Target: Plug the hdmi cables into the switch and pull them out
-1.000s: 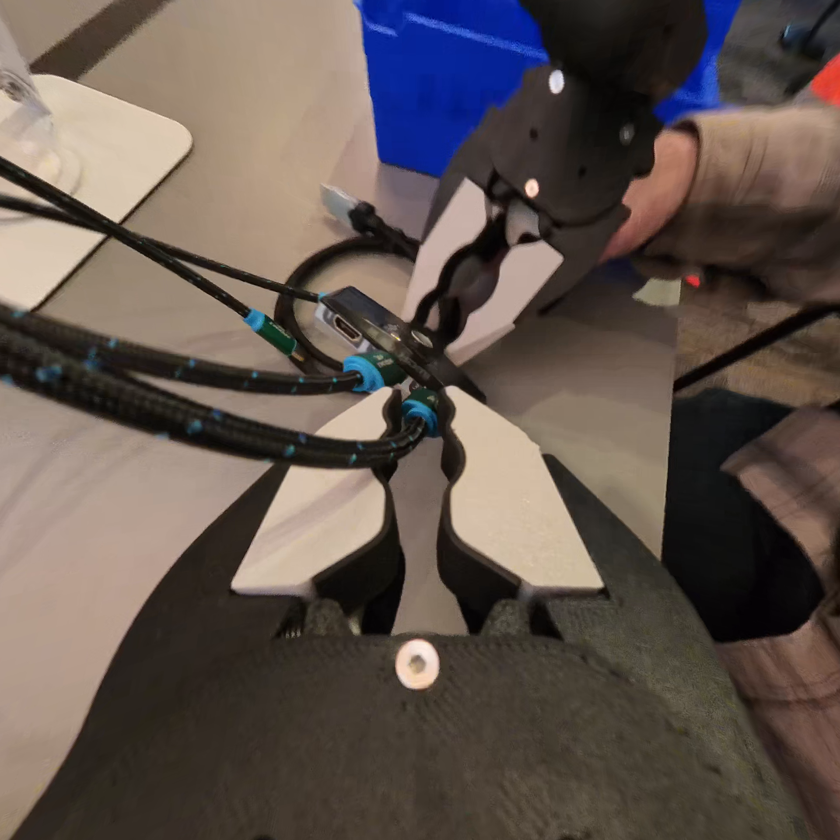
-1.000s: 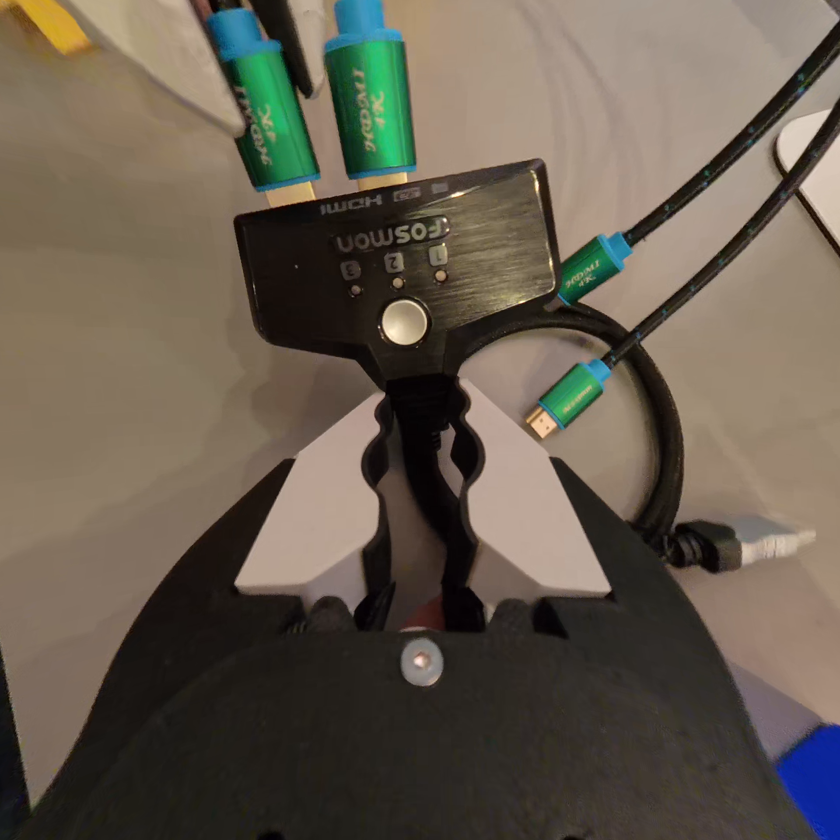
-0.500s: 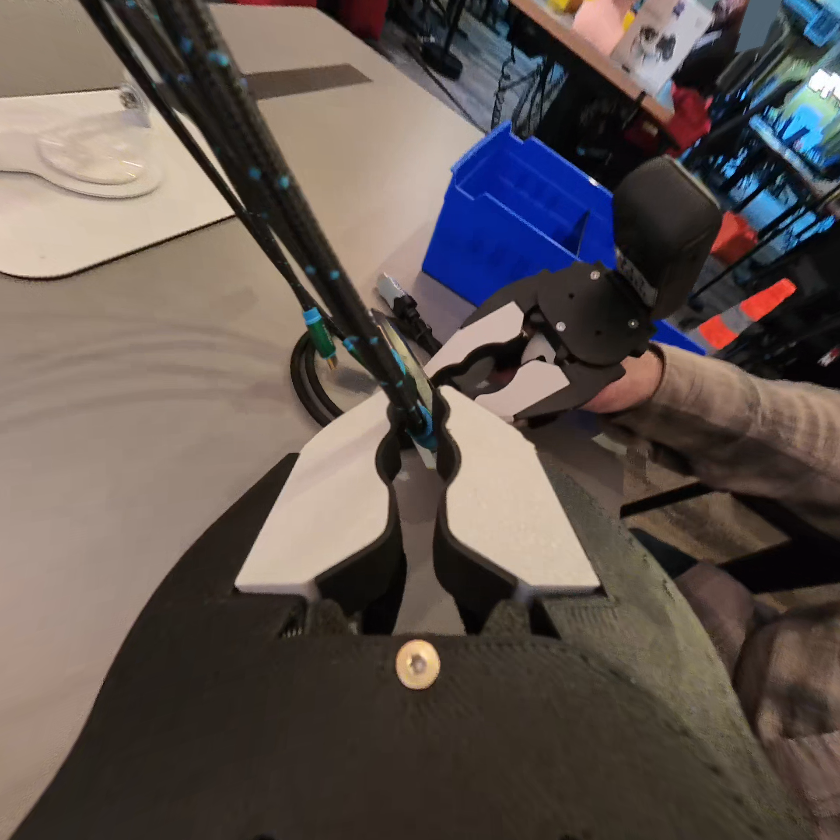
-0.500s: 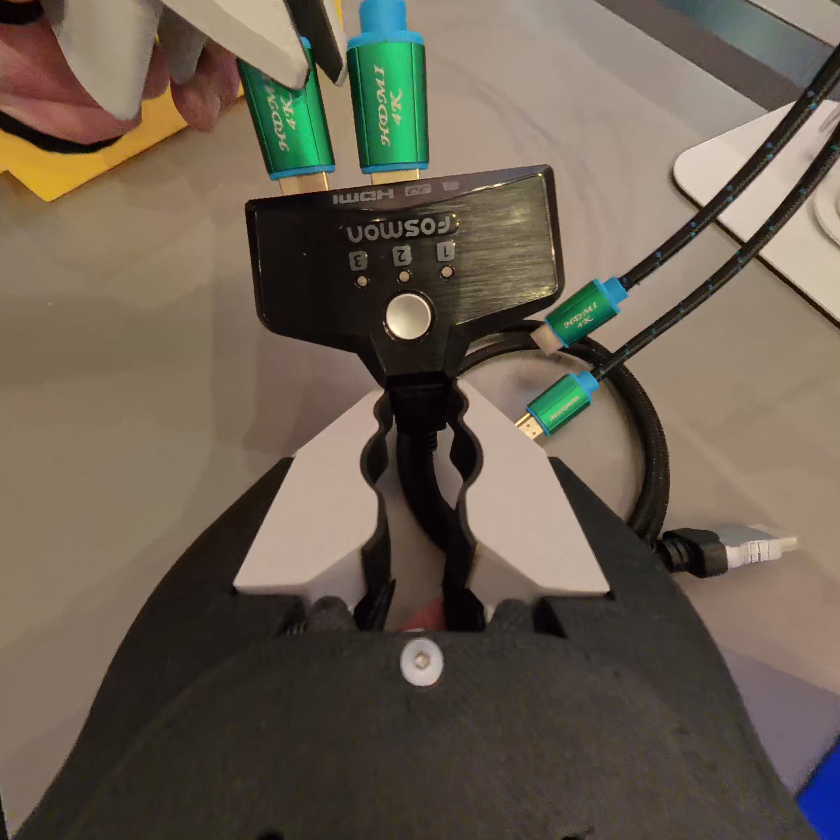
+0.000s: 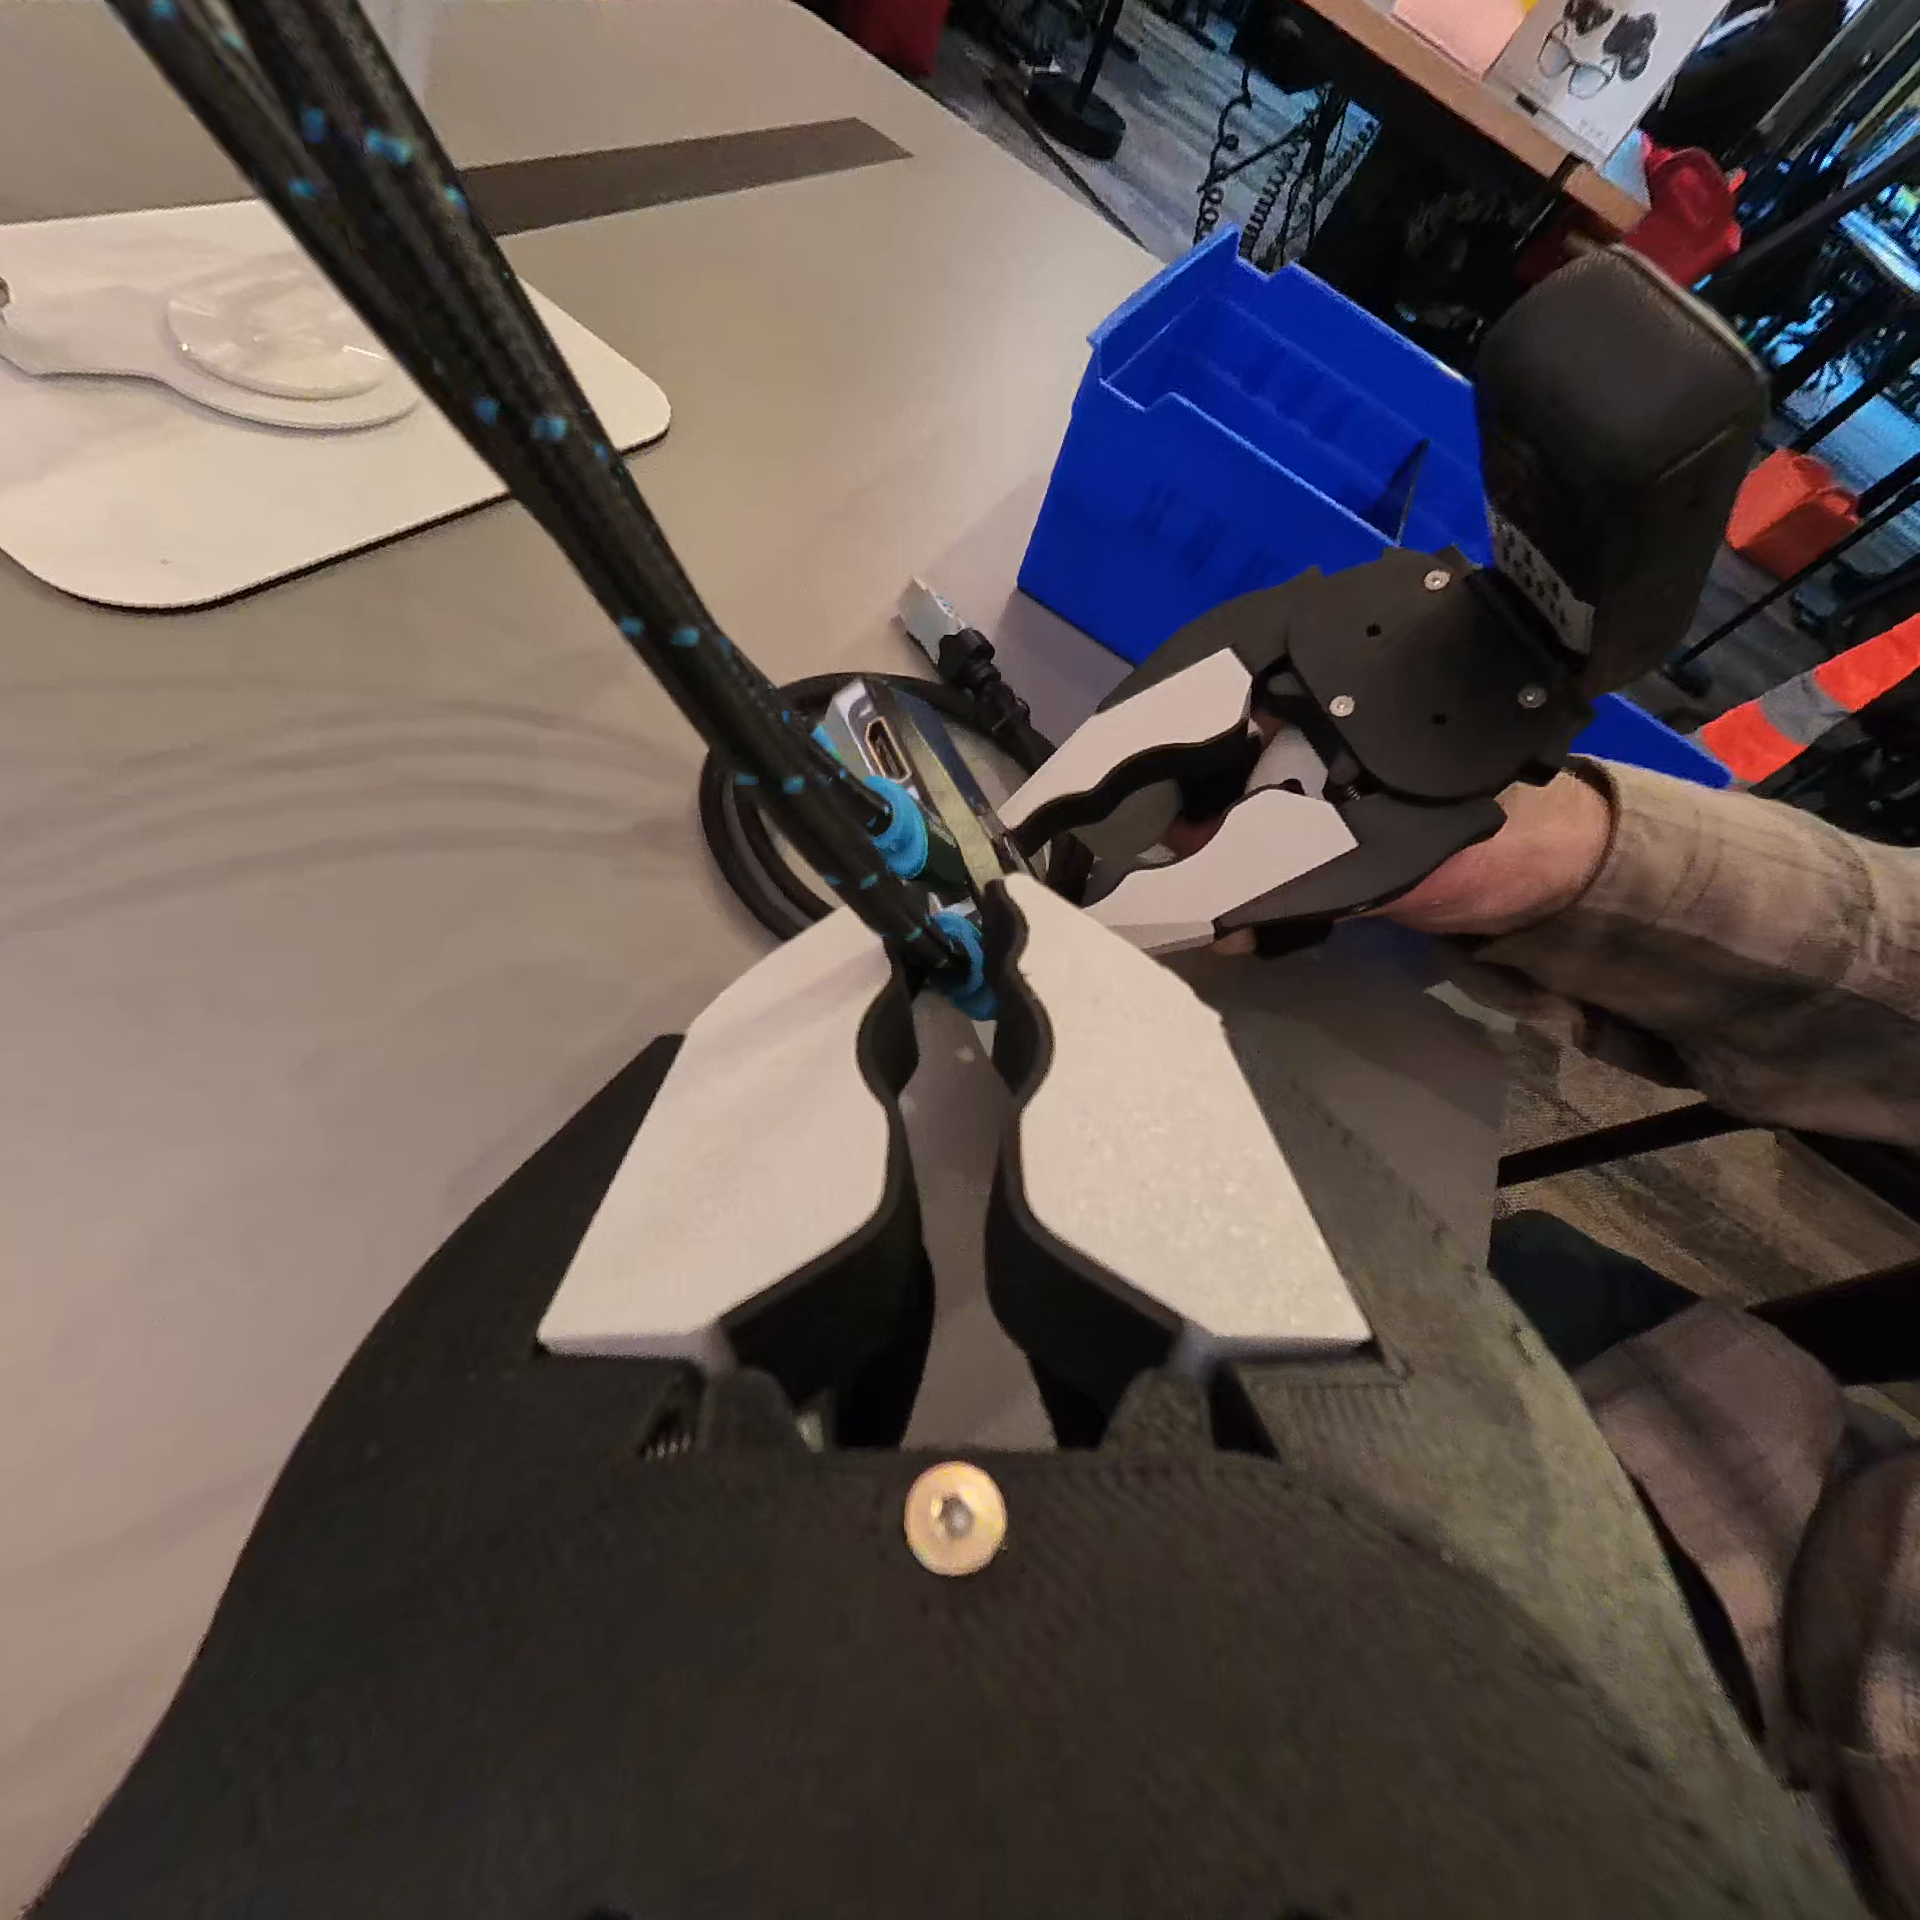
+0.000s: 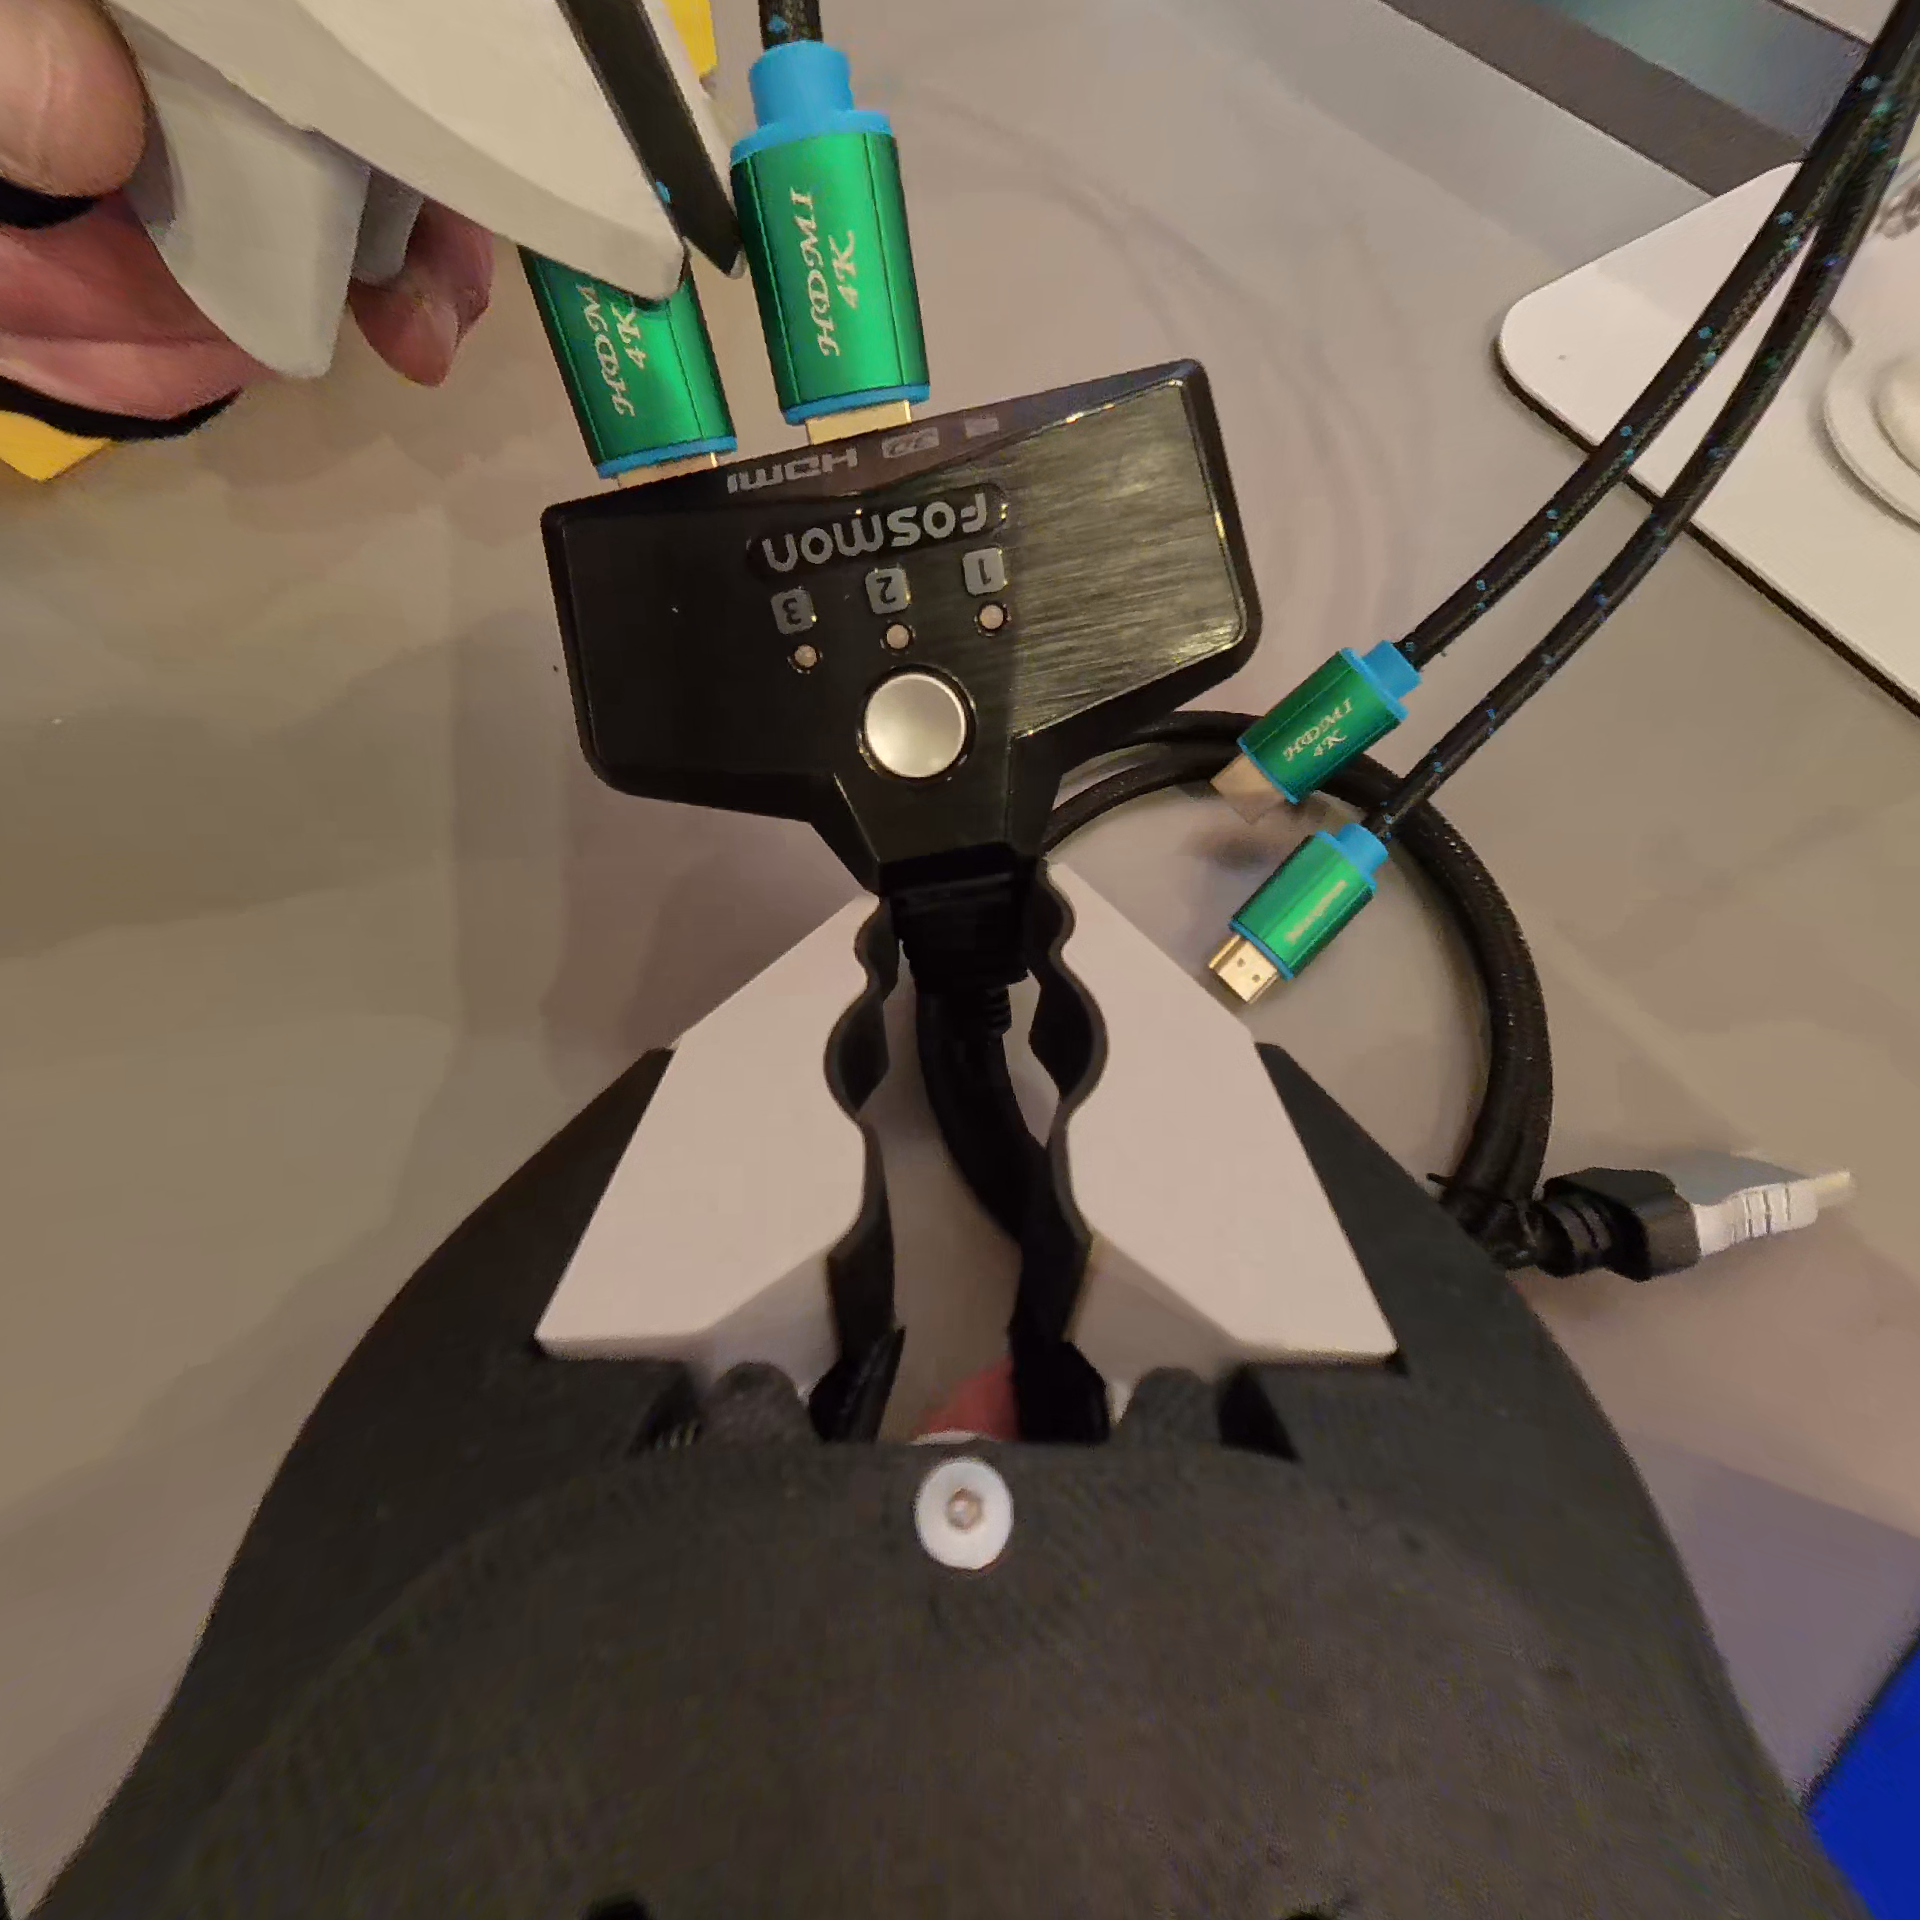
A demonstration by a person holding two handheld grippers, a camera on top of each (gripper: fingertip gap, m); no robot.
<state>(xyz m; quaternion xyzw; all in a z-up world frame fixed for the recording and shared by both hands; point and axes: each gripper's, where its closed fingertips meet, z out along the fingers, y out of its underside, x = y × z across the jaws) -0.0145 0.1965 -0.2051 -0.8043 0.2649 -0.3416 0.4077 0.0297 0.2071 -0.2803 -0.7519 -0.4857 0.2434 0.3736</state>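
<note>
The black HDMI switch (image 6: 904,613) hangs just above the grey table, and my right gripper (image 6: 961,914) is shut on its cable neck. Two green HDMI plugs with blue collars stand at its far edge. The middle plug (image 6: 842,270) sits in a port. My left gripper (image 5: 948,920) is shut on the left plug (image 6: 634,374), which leans with its gold tip at the switch's edge. The left gripper's fingers (image 6: 499,125) cover that plug's top. Two loose green plugs (image 6: 1314,732) (image 6: 1299,914) lie to the right. In the left wrist view the switch (image 5: 914,769) is seen edge-on.
The switch's own black cable (image 6: 1496,997) coils on the table and ends in a silver plug (image 6: 1714,1205). A blue bin (image 5: 1247,468) stands behind the right gripper (image 5: 1174,831). A white pad (image 5: 208,499) lies far left. Braided cables (image 5: 499,353) rise up to the left. Left tips to right tips: about 9 cm.
My left gripper has risen and tilted, so the braided cables now run steeply upward. It still grips the left plug, which stays at the switch's edge. The right gripper holds the switch steady.
</note>
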